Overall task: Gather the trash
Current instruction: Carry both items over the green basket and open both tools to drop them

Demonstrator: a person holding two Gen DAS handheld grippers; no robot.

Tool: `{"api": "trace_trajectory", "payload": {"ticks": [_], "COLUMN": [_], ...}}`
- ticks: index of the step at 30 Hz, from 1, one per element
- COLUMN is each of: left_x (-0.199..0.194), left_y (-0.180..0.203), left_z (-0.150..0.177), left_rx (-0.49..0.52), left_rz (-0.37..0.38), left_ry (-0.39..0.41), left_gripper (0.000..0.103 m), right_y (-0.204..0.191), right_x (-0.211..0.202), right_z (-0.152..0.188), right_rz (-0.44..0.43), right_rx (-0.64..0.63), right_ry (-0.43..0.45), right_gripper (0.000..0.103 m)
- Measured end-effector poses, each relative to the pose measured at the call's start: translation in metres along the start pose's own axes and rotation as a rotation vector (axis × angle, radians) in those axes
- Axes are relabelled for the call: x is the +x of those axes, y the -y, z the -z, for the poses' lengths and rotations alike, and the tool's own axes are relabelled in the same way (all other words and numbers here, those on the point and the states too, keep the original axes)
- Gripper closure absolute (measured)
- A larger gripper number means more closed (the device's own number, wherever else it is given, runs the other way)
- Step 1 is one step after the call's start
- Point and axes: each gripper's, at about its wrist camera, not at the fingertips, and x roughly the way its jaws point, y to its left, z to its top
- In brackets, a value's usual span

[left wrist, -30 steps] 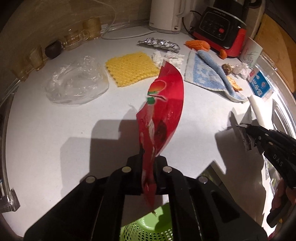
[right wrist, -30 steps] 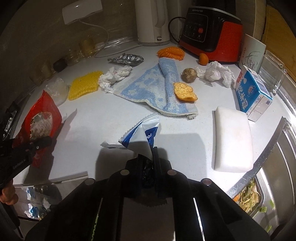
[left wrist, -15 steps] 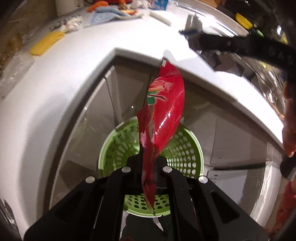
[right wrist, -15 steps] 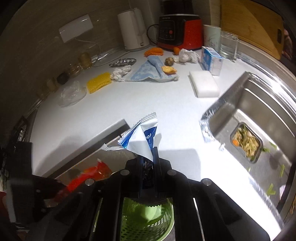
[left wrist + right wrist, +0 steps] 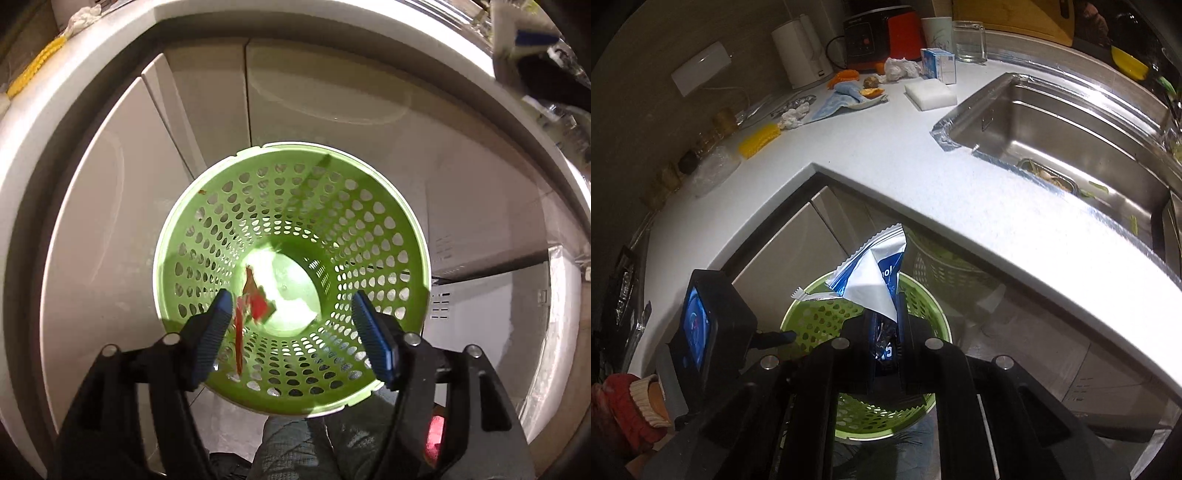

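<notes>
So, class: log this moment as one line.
left hand-held gripper: open | red wrapper: in green basket | right hand-held gripper: holding blue wrapper

Basket (image 5: 376, 236): perforated green plastic, glossy. Above it, table (image 5: 960, 192) matt white, speckled; sink (image 5: 1071, 122) brushed metal; wrapper (image 5: 875, 273) shiny foil.

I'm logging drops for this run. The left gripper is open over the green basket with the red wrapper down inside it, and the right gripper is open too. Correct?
Not quite. The right gripper is shut on the blue and silver wrapper, as the right wrist view shows. The rest holds: the left gripper is open over the green basket, with the red wrapper inside.
</notes>
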Motion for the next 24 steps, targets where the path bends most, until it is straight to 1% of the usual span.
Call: {"api": "trace_trajectory", "payload": {"ticks": [2, 7, 9, 10, 11, 13, 15, 16, 17, 18, 19, 20, 21, 22, 24], "left_x": [-0.008, -0.049, -0.071, -0.088, -0.099, -0.120, -0.137, -0.144, -0.150, -0.156, -0.161, -0.165, -0.166, -0.167, -0.169], "left_y": [-0.008, -0.028, -0.040, -0.048, -0.055, -0.067, -0.078, -0.086, -0.092, -0.097, -0.104, -0.107, -0.111, -0.115, -0.119], "left_z": [0.002, 0.011, 0.011, 0.017, 0.018, 0.021, 0.022, 0.023, 0.023, 0.022, 0.023, 0.024, 0.023, 0.022, 0.021], "left_rx": [0.007, -0.014, -0.037, -0.052, -0.068, -0.102, -0.136, -0.157, -0.175, -0.192, -0.207, -0.219, -0.229, -0.238, -0.255], "left_rz": [-0.004, 0.001, 0.005, 0.003, -0.004, -0.031, -0.050, -0.062, -0.073, -0.081, -0.089, -0.098, -0.109, -0.120, -0.129], "left_ry": [0.008, 0.071, 0.115, 0.144, 0.173, 0.224, 0.256, 0.267, 0.274, 0.281, 0.285, 0.288, 0.287, 0.284, 0.279], "left_gripper": [0.029, 0.021, 0.018, 0.015, 0.012, 0.010, 0.009, 0.009, 0.008, 0.008, 0.008, 0.008, 0.008, 0.008, 0.008], "right_y": [0.000, -0.010, -0.018, -0.022, -0.026, -0.035, -0.042, -0.045, -0.047, -0.049, -0.051, -0.052, -0.053, -0.054, -0.057], "right_x": [0.001, 0.007, 0.016, 0.021, 0.028, 0.044, 0.061, 0.069, 0.076, 0.082, 0.086, 0.090, 0.091, 0.091, 0.086], "right_z": [0.008, 0.024, 0.030, 0.033, 0.036, 0.044, 0.053, 0.057, 0.060, 0.063, 0.065, 0.065, 0.065, 0.064, 0.057], "right_rz": [-0.006, -0.031, -0.045, -0.053, -0.061, -0.076, -0.079, -0.075, -0.075, -0.073, -0.074, -0.076, -0.078, -0.079, -0.081], "right_rx": [0.010, -0.016, -0.043, -0.057, -0.069, -0.088, -0.105, -0.107, -0.105, -0.101, -0.098, -0.096, -0.098, -0.102, -0.119], "right_ry": [-0.005, -0.015, -0.035, -0.047, -0.061, -0.096, -0.137, -0.152, -0.171, -0.187, -0.197, -0.208, -0.217, -0.220, -0.211], "right_gripper": [0.093, 0.092, 0.092, 0.091, 0.090, 0.086, 0.070, 0.066, 0.055, 0.047, 0.044, 0.037, 0.034, 0.033, 0.023]}}
